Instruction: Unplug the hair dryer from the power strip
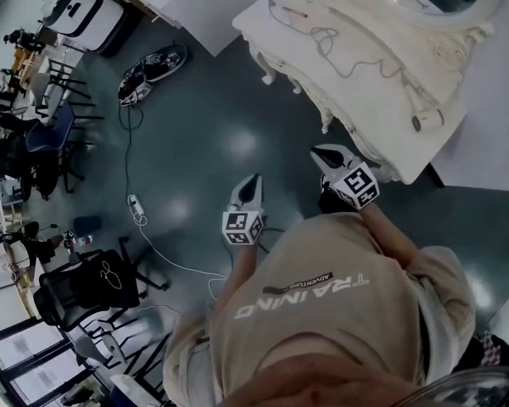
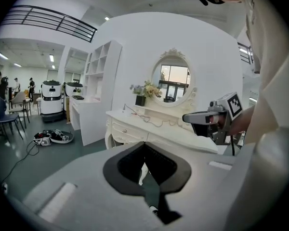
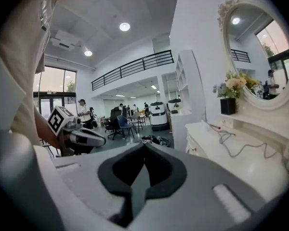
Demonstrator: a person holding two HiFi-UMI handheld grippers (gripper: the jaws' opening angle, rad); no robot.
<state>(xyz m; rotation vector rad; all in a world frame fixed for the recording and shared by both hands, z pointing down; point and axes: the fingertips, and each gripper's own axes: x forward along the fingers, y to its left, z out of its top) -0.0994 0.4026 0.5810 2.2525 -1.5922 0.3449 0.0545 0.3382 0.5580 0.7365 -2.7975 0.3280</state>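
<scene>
While the person holds both forearms out ahead, the left gripper [image 1: 253, 180] and right gripper [image 1: 326, 153] point forward side by side, jaws together, empty; beyond them the hair dryer [image 1: 426, 119] lies on the white dressing table [image 1: 373, 117], cord trailing

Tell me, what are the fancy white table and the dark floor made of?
The dressing table looks like painted wood, or maybe moulded board. It is cream and smooth, with carved curly edges and legs, and the paint hides which it is. The floor looks like polished concrete or some coated hard surface. It is dark grey with no seams, and the ceiling lights show in it as soft glossy spots.
</scene>
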